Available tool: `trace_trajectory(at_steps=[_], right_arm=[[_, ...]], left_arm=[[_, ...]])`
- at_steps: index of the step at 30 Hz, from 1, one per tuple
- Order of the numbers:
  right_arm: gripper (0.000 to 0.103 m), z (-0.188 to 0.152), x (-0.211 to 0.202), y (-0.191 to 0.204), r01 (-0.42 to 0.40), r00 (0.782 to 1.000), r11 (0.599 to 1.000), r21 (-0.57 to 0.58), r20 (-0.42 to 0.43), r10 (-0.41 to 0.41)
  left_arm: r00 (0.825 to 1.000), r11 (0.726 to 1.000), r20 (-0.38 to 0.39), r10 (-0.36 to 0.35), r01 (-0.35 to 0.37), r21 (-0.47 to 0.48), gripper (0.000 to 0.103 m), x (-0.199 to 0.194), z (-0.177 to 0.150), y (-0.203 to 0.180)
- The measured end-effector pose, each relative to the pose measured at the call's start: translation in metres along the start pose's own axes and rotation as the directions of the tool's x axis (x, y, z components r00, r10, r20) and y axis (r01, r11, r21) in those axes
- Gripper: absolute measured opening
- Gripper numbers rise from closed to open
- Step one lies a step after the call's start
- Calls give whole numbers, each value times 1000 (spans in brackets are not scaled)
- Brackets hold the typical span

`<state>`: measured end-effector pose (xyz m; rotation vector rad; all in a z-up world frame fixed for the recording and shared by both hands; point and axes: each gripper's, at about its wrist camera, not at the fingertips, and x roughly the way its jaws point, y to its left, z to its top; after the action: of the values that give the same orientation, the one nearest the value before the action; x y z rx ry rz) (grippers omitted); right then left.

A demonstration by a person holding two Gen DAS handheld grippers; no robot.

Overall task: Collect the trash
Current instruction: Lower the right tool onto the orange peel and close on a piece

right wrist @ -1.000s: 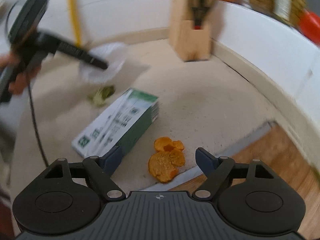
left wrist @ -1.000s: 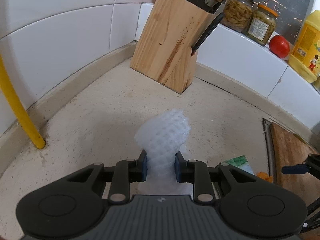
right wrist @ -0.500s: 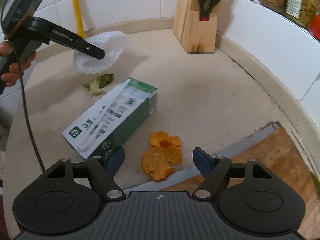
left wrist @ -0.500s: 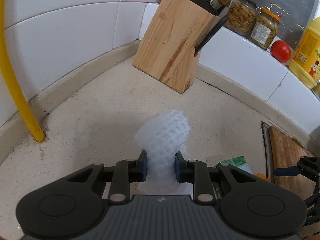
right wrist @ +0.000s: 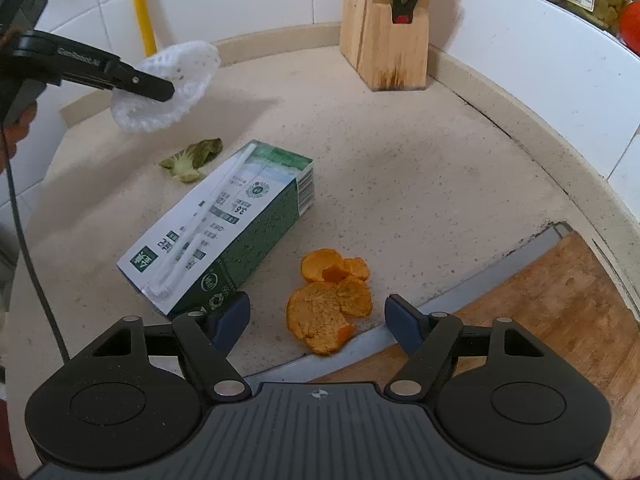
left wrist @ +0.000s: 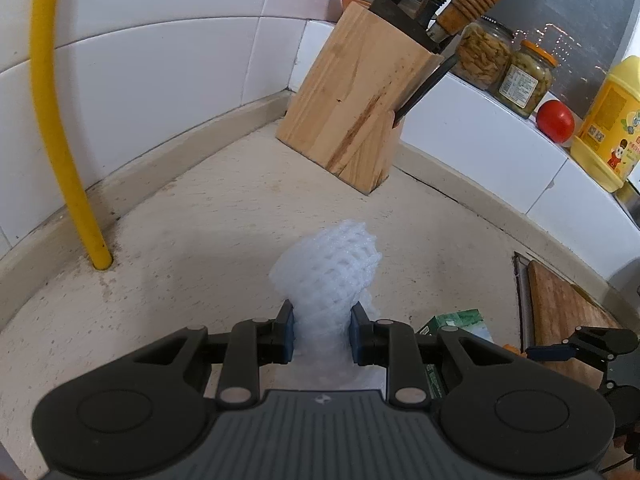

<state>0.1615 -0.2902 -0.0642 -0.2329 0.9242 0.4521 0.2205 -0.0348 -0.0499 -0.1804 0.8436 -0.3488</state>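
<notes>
My left gripper (left wrist: 322,336) is shut on a white foam fruit net (left wrist: 328,276) and holds it above the speckled counter; the right wrist view shows the same net (right wrist: 180,76) at upper left, clear of the surface. A green and white milk carton (right wrist: 224,232) with a straw lies on its side mid-counter. Just beyond the carton sits a wilted green leaf (right wrist: 192,160). My right gripper (right wrist: 318,316) is open and low over the orange peel (right wrist: 320,320). The peel lies between the fingers, and the pads stand apart from it.
A wooden knife block (left wrist: 352,112) stands in the back corner, and a yellow pipe (left wrist: 60,120) rises at the left wall. Jars (left wrist: 524,76), a tomato (left wrist: 555,121) and a yellow bottle (left wrist: 612,128) line the ledge. A wooden cutting board (right wrist: 540,312) lies at the right.
My right gripper has steadied and drawn nearer to the orange peel, and its jaws have come in slightly. The left gripper keeps the foam net and has hardly moved.
</notes>
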Motion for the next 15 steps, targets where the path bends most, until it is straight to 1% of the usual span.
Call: trace_trajectory(at_steps=[1,2,3,5,7,8,11,15], right_arm=[[77,0,0,0,2,1000,1000,1,-1,-2],[73,1,0,1,1,1000,1000,4,0,-1],[65,1,0,1,1,1000,1000,4,-2,-1],[59,3,4,0,9,1000,1000,14,-18,-9],[60,3,7,0,5,1000,1000,18,-14,-5],[57,4,7,1,7,1000,1000,20,-15,-7],[41,4,6,0,26,1000,999,31,-18,-26],[31,3,1,-3,21,1000,997,77,-12,-20]], left_arm=[[1000,1000,0,-2,2,-4,22,-1,-1,0],[1000,1000,0,-3,3,-8,22,-1,-1,1],[1000,1000,0,-5,5,-12,22,-2,-2,1],[1000,1000,-1,-7,7,-14,22,-2,-2,1],[1000,1000,0,-6,6,-11,22,-4,-3,1],[1000,1000,2,-5,5,-11,22,-6,-3,2],[1000,1000,8,-5,6,-20,22,-10,-5,5],[1000,999,6,-11,11,-38,22,-12,-7,8]])
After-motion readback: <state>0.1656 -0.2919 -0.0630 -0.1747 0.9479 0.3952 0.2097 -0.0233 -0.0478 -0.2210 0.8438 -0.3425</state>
